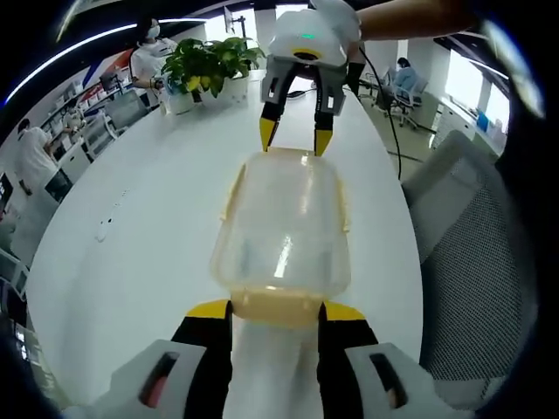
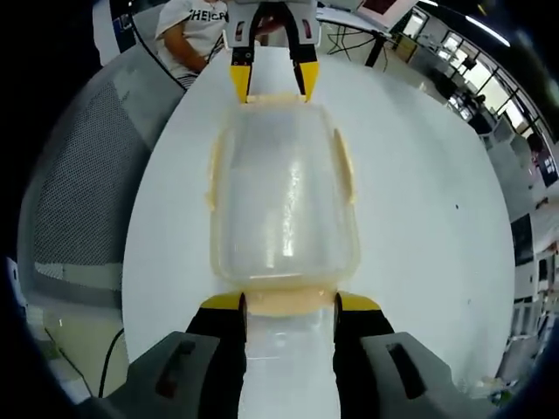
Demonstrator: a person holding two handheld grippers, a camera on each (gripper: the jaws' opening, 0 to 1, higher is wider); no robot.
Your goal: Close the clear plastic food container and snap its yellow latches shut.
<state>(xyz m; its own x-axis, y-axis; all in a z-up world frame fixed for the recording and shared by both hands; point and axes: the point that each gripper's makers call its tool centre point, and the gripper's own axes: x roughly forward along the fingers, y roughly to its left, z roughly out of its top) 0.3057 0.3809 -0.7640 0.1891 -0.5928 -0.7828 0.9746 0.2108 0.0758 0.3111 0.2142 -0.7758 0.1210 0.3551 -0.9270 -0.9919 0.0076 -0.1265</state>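
The clear plastic food container (image 1: pixel 284 231) lies lengthwise on the white table (image 1: pixel 131 236) with its lid on top. Pale yellow latches run along its long sides (image 1: pixel 234 188) and its ends. My left gripper (image 1: pixel 277 312) stands open, its yellow-tipped jaws flanking the near end latch (image 1: pixel 275 305). At the far end, my right gripper (image 1: pixel 295 140) is open, tips down at the container's rim. In the right gripper view the same container (image 2: pixel 284 192) stretches away from my right gripper (image 2: pixel 290 303), open around an end latch (image 2: pixel 288 303); the left gripper (image 2: pixel 271 78) is at the opposite end.
A potted green plant (image 1: pixel 210 65) stands at the table's far end. A grey mesh office chair (image 1: pixel 476 236) sits beside the table edge, also the chair (image 2: pixel 79 201). A black cable (image 1: pixel 389 113) trails across. People sit at desks in the background.
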